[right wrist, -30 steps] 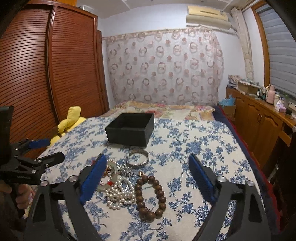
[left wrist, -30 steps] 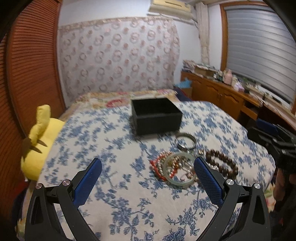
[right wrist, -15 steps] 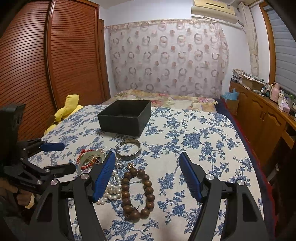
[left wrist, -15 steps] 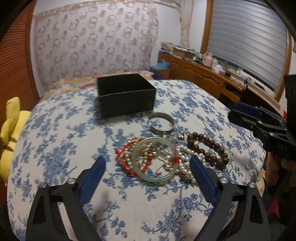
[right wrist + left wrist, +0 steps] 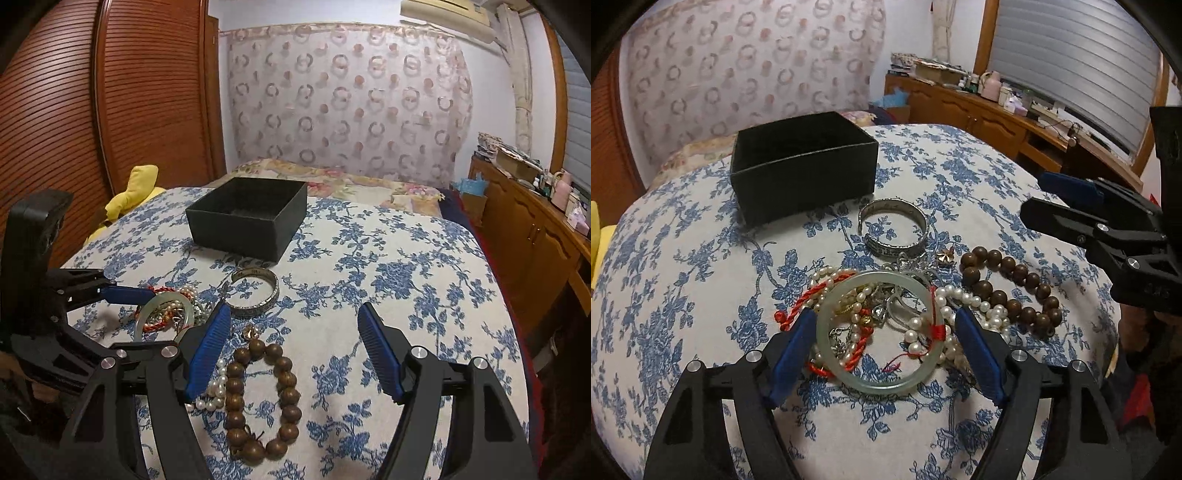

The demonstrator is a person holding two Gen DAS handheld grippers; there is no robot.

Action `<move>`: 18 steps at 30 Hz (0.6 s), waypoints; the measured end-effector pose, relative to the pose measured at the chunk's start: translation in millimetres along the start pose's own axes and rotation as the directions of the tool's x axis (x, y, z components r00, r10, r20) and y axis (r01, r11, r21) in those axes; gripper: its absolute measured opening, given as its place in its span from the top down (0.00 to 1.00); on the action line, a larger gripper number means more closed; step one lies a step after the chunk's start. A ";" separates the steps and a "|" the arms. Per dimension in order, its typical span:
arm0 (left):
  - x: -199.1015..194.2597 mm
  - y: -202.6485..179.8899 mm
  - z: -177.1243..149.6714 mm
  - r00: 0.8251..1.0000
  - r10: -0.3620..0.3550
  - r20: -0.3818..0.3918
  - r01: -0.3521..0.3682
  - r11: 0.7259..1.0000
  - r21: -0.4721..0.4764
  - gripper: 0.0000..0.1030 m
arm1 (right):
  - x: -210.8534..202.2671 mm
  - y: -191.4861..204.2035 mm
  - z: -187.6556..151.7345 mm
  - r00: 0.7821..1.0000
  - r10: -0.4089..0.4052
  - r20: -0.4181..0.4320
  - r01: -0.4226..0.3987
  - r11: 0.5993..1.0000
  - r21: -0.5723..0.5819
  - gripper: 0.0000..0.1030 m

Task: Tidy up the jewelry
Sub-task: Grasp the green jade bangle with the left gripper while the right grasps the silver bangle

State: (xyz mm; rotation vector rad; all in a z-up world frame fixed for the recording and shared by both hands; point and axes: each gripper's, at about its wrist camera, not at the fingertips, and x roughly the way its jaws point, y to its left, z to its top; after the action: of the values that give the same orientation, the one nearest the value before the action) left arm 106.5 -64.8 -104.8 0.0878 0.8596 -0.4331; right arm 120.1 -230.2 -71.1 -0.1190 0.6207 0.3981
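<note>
In the left wrist view, the left tool is seen spread open around a pale green bangle, its blue pads just beside the ring on either side without visibly clamping it. The bangle lies on a tangled heap of red cord, pearls and small metal pieces near the front edge of the bed. A silver cuff and a string of brown wooden beads lie just beyond, and an open black box stands farther toward the middle of the bed. Nothing can be made out inside the box.

In the right wrist view, the right tool is held open and empty above the wooden beads, which rest near the front edge. The box again appears empty.

The sorting is judged barely begun: every piece is still on the bed, and all remains to be moved.
</note>
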 end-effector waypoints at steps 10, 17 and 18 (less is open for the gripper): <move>-4.4 1.8 0.2 1.000 -0.002 0.031 0.001 1.000 0.009 0.33 | 15.7 2.7 9.5 1.000 0.006 -0.031 -0.007 1.000 -0.029 0.29; -19.3 24.3 9.8 0.996 0.001 0.090 0.003 0.999 -0.053 0.33 | 51.8 12.7 26.2 0.991 0.079 -0.109 -0.086 0.995 -0.060 0.45; -19.7 26.7 10.8 0.996 0.002 0.091 0.003 0.998 -0.058 0.33 | 59.2 13.1 29.1 0.989 0.079 -0.126 -0.088 0.994 -0.065 0.52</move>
State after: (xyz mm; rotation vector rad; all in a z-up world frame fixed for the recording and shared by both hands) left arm 113.7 -36.7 -85.6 0.0139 0.7819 -0.4090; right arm 174.6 -192.2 -82.2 -0.1864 0.7357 0.4969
